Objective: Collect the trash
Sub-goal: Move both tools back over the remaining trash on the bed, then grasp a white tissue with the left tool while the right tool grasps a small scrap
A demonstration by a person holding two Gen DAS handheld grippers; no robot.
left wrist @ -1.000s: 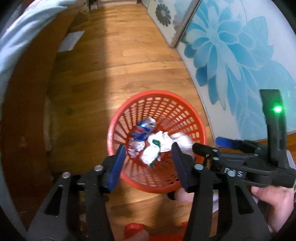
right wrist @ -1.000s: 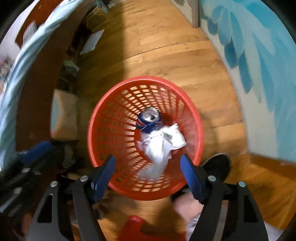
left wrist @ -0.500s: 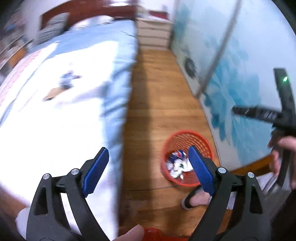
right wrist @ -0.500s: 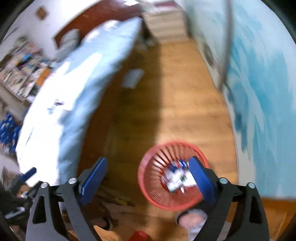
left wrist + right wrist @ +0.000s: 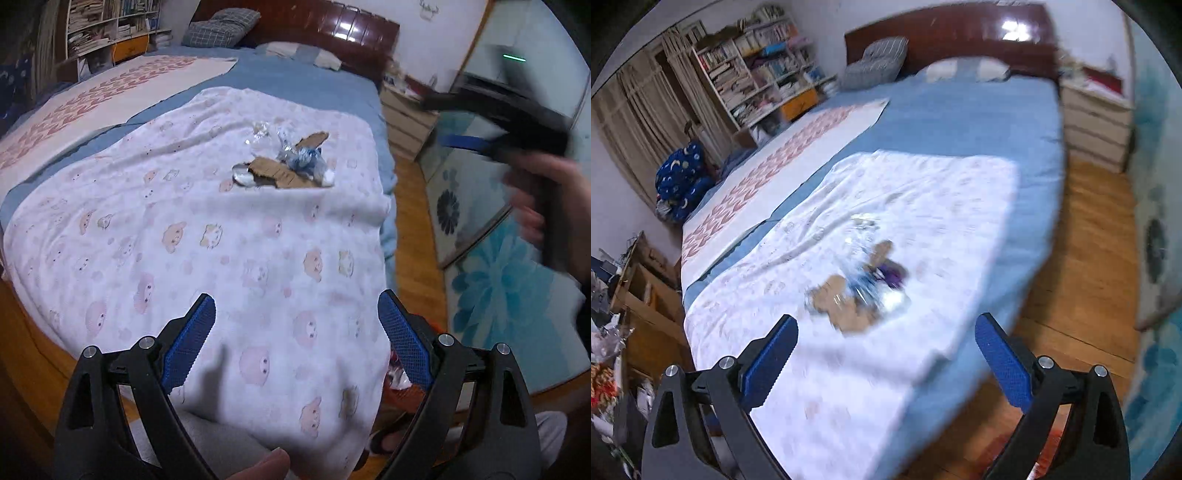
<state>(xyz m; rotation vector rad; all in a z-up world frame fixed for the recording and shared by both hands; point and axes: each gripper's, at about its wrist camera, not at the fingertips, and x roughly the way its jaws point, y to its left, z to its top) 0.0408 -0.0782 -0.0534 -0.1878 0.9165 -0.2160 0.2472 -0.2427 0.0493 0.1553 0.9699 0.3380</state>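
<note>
No text, label, brand or number can be read in either view. The spines of the books on the bookshelf [image 5: 764, 70] are too small and blurred to be made out. The cardboard scrap [image 5: 280, 173] on the bed carries faint dark marks, but nothing legible can be told from them.

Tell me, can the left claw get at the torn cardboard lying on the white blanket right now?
Probably yes. The left claw is open and empty, and only bare white blanket lies between it and the cardboard. A crumpled plastic wrapper rests on its far end, so the near edge looks freest.
</note>
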